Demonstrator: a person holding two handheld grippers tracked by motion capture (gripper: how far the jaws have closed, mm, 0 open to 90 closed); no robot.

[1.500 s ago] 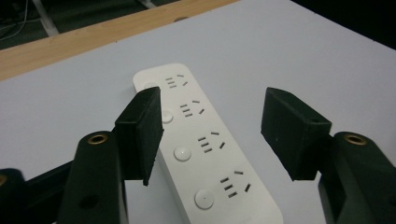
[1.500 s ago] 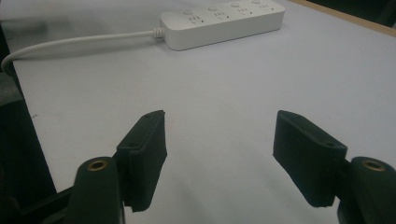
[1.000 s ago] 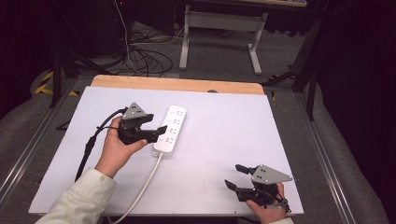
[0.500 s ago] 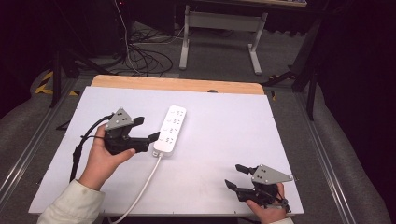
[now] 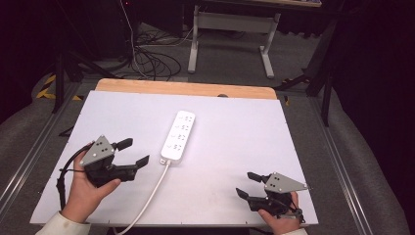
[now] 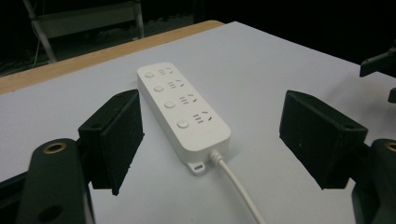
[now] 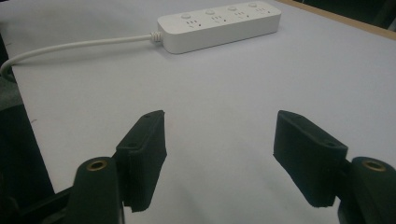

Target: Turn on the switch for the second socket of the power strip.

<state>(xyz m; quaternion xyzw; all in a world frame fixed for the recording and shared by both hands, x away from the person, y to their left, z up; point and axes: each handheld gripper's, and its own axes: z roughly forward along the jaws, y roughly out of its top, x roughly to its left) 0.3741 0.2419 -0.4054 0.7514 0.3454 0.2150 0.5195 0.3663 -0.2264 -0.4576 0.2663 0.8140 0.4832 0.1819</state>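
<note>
My left claw [image 5: 133,152] hangs wide apart, its jaws having just been opening with nothing between them, just beside the white power strip [image 5: 178,135] mid-surface [image 5: 235,127]. My right claw [image 5: 248,185] gapes near the front edge, bare board around. Beyond lie cables and dark floor.

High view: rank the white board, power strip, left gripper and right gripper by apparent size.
1. White board.
2. Left gripper and right gripper: they look alike, so I won't rank them.
3. Power strip, close to the grippers in size, so unsure.
</note>
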